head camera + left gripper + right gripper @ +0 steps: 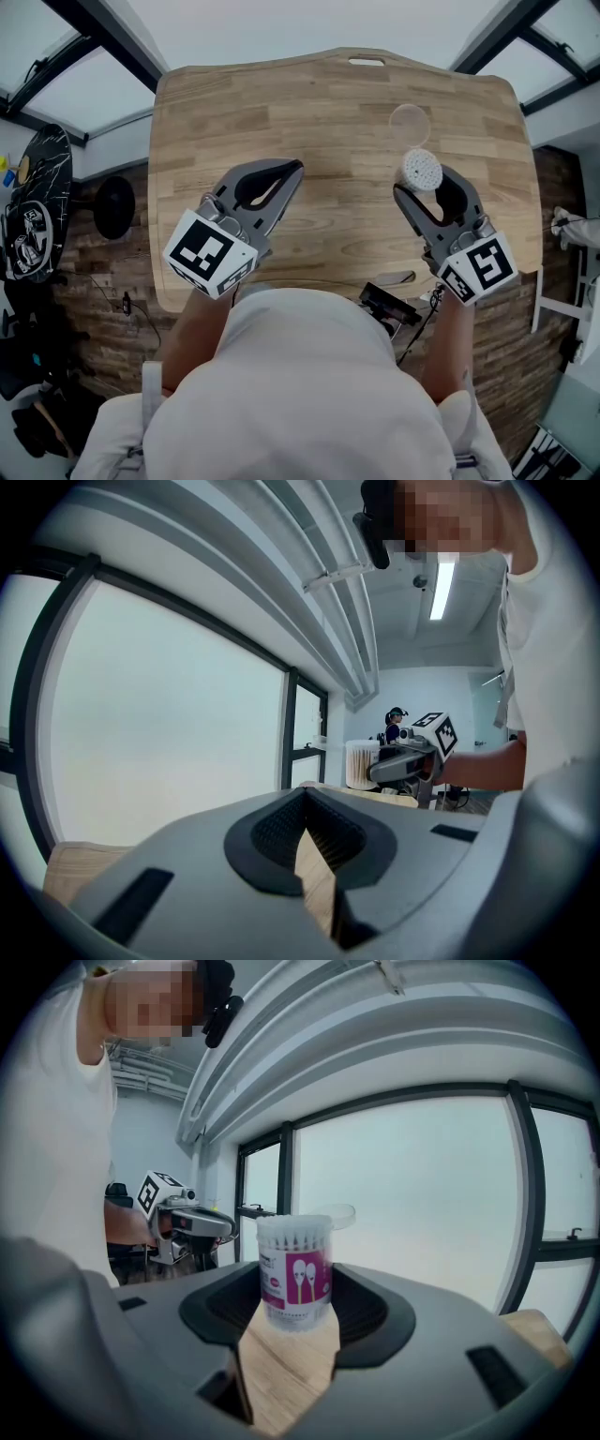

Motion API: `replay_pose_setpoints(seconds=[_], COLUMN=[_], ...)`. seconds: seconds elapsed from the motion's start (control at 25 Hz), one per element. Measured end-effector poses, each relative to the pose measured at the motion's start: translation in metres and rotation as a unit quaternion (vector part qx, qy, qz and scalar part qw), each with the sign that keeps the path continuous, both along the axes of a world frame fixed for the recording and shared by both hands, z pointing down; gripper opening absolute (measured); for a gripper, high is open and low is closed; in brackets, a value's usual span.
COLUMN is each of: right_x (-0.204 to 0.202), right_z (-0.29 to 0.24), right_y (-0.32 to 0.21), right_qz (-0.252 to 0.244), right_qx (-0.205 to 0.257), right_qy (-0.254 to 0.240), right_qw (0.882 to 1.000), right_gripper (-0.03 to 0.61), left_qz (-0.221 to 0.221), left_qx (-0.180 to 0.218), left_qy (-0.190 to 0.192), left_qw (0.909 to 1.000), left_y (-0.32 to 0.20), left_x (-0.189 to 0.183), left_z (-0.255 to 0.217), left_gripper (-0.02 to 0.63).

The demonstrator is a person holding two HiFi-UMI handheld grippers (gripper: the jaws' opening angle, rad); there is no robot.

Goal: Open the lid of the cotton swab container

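Since the clear lid (410, 122) already lies on the worktop (309, 112) just beyond the cotton swab container (294, 1274), the opening looks done. The right gripper (291, 1297) brackets the upright container at mid-body. Its pads seem to press it, though contact is hard to confirm, likely to steady it. The left gripper (305, 799) hangs well apart, jaws closed on nothing, its part probably finished.

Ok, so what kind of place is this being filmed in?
Probably an office or lab-style workroom. A wooden table stands beside large windows with dark frames, and a strip light is mounted on a plain white ceiling.
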State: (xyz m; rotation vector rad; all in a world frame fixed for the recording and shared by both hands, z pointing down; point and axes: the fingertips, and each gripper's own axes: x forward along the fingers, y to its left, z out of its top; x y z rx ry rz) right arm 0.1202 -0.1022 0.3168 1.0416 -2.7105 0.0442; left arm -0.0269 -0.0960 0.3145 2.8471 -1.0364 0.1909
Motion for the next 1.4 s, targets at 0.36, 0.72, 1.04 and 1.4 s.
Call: replay_pose_setpoints(seconds=[0.36, 0.72, 1.04, 1.4], right_x=[0.013, 0.022, 0.025, 0.032], right_z=[0.015, 0.036, 0.069, 0.113], right_y=[-0.029, -0.058, -0.073, -0.097], right_qz=[0.033, 0.049, 0.055, 0.075], right_qx=[0.019, 0.034, 0.024, 0.002], right_qy=[-0.01, -0.009, -0.008, -0.006], right_qw=[0.999, 0.998, 0.998, 0.997], right_gripper=[0.244, 0.244, 0.244, 0.244], left_qz=[-0.007, -0.018, -0.033, -0.043], left_qx=[-0.028, -0.043, -0.051, -0.057], left_qy=[0.011, 0.008, 0.008, 0.009], left_qw=[0.9995, 0.9989, 0.9981, 0.9974], left_y=[-0.011, -0.02, -0.022, -0.025], left_x=[0.0, -0.002, -0.002, -0.007], left_z=[0.018, 0.033, 0.042, 0.053], left_gripper=[0.012, 0.012, 0.012, 0.012])
